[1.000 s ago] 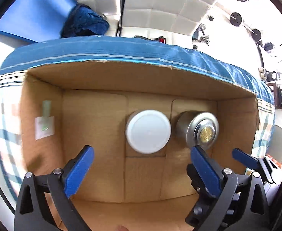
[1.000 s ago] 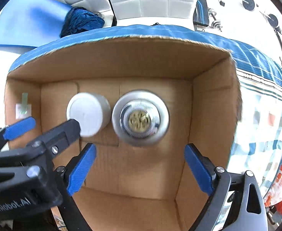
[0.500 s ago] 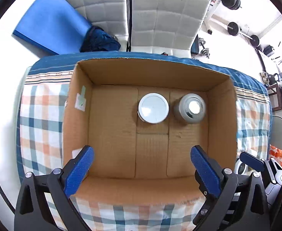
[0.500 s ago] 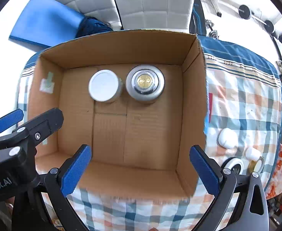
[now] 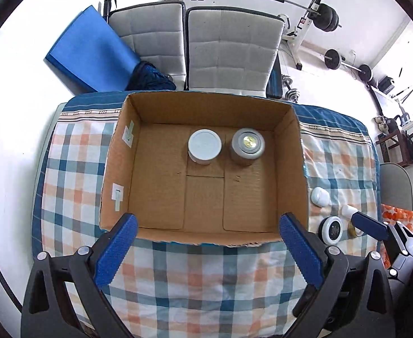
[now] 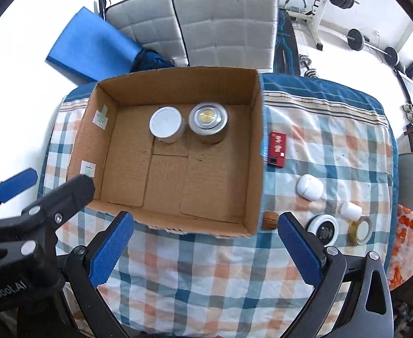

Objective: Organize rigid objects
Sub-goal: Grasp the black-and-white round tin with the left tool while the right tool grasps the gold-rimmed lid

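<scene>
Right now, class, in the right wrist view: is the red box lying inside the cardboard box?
No: the red box lies on the checked cloth outside the cardboard box, just beyond its right wall.

our right hand-held gripper (image 6: 206, 246) hangs with its blue pads spread wide and empty above the checked counter (image 6: 206, 281). in the cardboard box (image 6: 258, 140) we see a white-lidded jar (image 6: 166, 125) touching a silver tin (image 6: 208, 122). right of the box lie a red case (image 6: 277, 148), a white pod (image 6: 309, 187) and a black-and-white disc (image 6: 323, 228).
</scene>
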`<state>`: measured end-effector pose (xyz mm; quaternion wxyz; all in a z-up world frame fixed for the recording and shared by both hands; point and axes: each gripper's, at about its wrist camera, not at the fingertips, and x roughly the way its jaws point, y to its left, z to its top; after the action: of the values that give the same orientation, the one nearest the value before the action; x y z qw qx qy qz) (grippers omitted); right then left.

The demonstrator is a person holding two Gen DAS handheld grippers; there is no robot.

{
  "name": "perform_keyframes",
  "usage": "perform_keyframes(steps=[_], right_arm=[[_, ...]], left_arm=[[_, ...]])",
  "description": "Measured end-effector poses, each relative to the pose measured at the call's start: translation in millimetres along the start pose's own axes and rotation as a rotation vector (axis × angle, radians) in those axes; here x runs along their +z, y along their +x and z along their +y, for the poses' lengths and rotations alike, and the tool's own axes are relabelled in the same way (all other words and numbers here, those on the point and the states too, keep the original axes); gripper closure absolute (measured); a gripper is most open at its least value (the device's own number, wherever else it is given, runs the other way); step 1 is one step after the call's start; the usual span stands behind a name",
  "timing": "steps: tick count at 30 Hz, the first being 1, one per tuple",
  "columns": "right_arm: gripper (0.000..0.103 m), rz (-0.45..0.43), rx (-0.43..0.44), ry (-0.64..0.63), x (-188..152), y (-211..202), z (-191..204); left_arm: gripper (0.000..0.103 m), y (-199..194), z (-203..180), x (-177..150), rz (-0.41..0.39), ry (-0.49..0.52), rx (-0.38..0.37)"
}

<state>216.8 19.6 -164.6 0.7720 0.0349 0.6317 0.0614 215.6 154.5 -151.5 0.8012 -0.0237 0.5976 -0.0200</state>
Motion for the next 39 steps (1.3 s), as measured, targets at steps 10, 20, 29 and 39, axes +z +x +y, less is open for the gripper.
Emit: perform_keyframes(steps=[10, 20, 29, 39], right_arm=[[0.000, 0.029, -0.081, 0.178, -44.3, -20.1, -151.1], [0.000, 0.106, -0.172, 0.405, -85.0, 29.7, -314.6], [0.000, 0.205, -0.128, 0.470, -87.2, 122.4, -360.2], [0.036, 0.279, -0.112, 0.483, -102.9, 154.8, -390.8]], left_arm=[[0.000, 0.5, -127.5, -18.8, -0.016, 0.151, -0.109], [0.000, 96.3, -249.3, -43.2, 0.159, 0.287, -0.128], [0.000, 187.7, -283.7, -59.4, 0.298, 0.282, -0.064], [0.000, 233.1, -293.0, -79.1, 0.408, 0.296, -0.062]])
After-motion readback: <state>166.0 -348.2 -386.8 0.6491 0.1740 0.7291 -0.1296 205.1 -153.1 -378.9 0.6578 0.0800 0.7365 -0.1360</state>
